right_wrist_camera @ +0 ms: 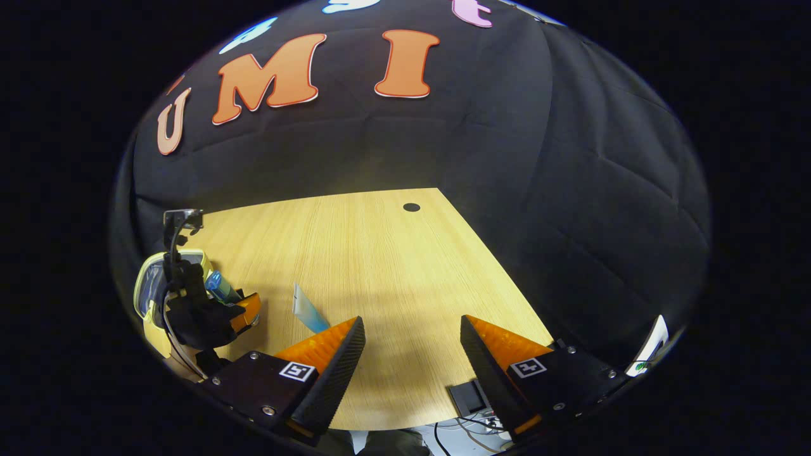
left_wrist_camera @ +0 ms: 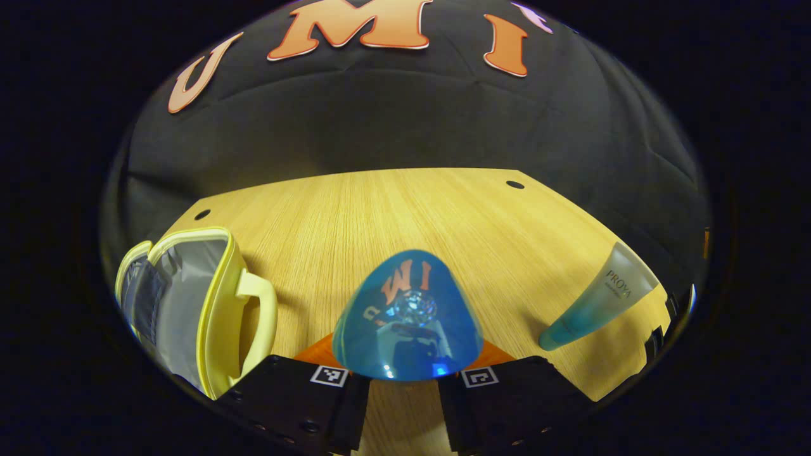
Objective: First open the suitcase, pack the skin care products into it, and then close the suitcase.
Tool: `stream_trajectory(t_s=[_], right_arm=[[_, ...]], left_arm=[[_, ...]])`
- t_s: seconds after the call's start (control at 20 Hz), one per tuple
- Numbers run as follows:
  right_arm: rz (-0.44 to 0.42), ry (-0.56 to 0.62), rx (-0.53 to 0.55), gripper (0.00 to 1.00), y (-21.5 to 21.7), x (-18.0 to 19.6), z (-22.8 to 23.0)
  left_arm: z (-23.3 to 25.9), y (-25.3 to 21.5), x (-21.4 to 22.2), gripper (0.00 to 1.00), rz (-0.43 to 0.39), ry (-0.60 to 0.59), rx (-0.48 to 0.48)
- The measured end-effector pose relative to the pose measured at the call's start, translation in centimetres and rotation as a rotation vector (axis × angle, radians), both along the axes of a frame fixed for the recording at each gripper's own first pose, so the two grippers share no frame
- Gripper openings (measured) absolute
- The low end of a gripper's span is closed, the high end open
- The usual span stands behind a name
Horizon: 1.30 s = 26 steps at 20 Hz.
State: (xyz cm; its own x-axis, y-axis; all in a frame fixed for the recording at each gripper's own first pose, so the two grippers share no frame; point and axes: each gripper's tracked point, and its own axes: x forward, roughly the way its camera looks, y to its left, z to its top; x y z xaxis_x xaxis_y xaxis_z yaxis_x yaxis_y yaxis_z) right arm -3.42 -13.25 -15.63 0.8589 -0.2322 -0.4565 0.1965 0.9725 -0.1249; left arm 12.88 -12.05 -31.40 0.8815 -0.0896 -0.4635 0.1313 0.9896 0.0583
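Between the left hand-held gripper's (left_wrist_camera: 405, 380) pinching fingers, a blue bottle (left_wrist_camera: 407, 320), suitcase (left_wrist_camera: 203, 304) just left.

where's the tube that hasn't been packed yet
In the left gripper view, the tube lies on the wooden table at the right, apart from the open yellow suitcase at the left.

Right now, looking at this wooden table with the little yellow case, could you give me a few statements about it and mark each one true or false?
1. The small yellow suitcase lies open. True.
2. The left gripper is empty. False: it is shut on a glossy blue bottle.
3. The right gripper is open and holds nothing. True.
4. The frosted blue-green tube is inside the suitcase. False: it lies on the light wooden table.
5. The suitcase has a grey lining. True.
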Motion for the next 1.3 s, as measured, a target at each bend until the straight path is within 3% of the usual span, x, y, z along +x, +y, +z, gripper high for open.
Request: stream_trajectory(t_s=[0.15,0.25,0.4,0.65,0.8,1.0,1.3], right_arm=[[0.032,-0.009,0.009,0.96,1.3,0.7,0.0],[0.059,-0.024,0.016,0.96,2.5,1.2,0.3],[0.131,-0.059,0.038,0.96,5.3,2.7,0.9],[0.265,-0.076,0.084,0.96,10.9,5.8,0.2],[0.312,-0.004,0.091,0.96,12.5,7.8,-4.0],[0.281,0.127,0.144,0.95,12.8,10.3,-11.1],[0.235,0.193,0.116,0.66,12.1,11.8,-15.5]], left_arm=[[-0.4,-0.8,-0.7,0.48,-0.058,0.074,0.002],[0.3,-1.2,-2.1,0.48,-0.074,0.107,-0.054],[2.9,-1.1,-4.7,0.48,-0.103,0.134,-0.129],[8.4,0.9,-8.7,0.47,-0.126,0.116,-0.139],[10.4,2.8,-10.9,0.47,-0.127,0.124,-0.166],[12.0,6.0,-13.3,0.47,-0.101,0.133,-0.153],[11.7,9.9,-15.4,0.47,-0.084,0.181,-0.144]])
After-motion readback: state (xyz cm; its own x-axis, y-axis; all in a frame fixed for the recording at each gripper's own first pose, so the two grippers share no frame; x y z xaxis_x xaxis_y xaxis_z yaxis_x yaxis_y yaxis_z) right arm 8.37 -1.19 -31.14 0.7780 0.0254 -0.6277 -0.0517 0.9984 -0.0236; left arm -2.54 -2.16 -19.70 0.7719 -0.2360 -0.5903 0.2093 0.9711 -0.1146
